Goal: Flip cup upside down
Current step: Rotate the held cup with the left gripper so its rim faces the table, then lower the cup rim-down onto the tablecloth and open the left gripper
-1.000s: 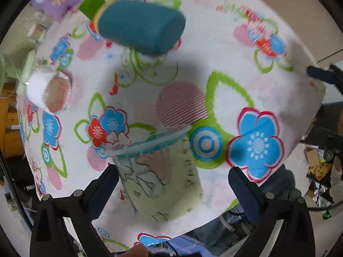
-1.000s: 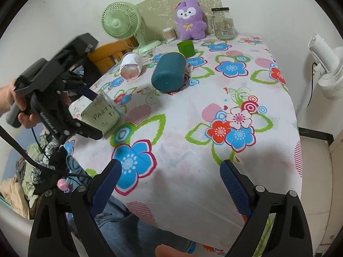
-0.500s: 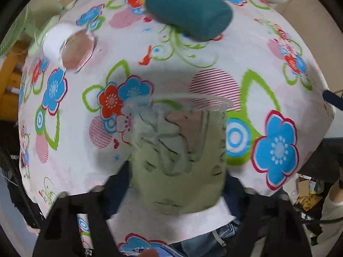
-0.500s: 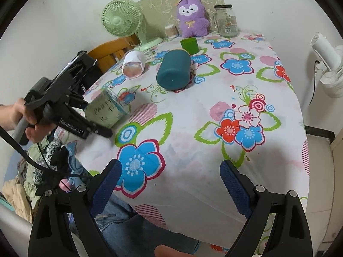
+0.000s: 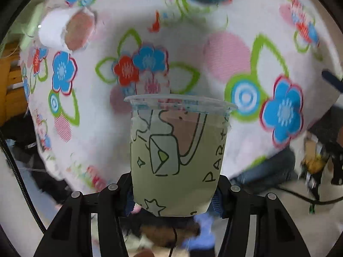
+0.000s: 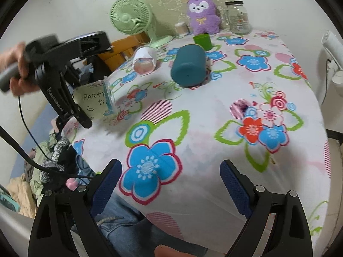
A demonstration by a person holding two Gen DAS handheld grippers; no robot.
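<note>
A clear plastic cup with a pale green printed sleeve (image 5: 178, 156) fills the lower middle of the left wrist view. My left gripper (image 5: 173, 194) is shut on its base end, with the rim pointing away from me. In the right wrist view the cup (image 6: 96, 100) is held on its side above the table's left edge, rim toward the table, by the left gripper (image 6: 64, 90). My right gripper (image 6: 171, 184) is open and empty above the table's near edge.
A flowered tablecloth (image 6: 214, 111) covers the table. A teal cup (image 6: 188, 67) and a white paper cup (image 6: 144, 61) lie on their sides. A green cup (image 6: 202, 40), fan (image 6: 130, 18), purple plush (image 6: 202, 12) and glass jar (image 6: 238, 17) stand at the back.
My left gripper has closed on the printed cup, lifted it off the cloth and turned it onto its side. The right gripper has stayed open and almost still.
</note>
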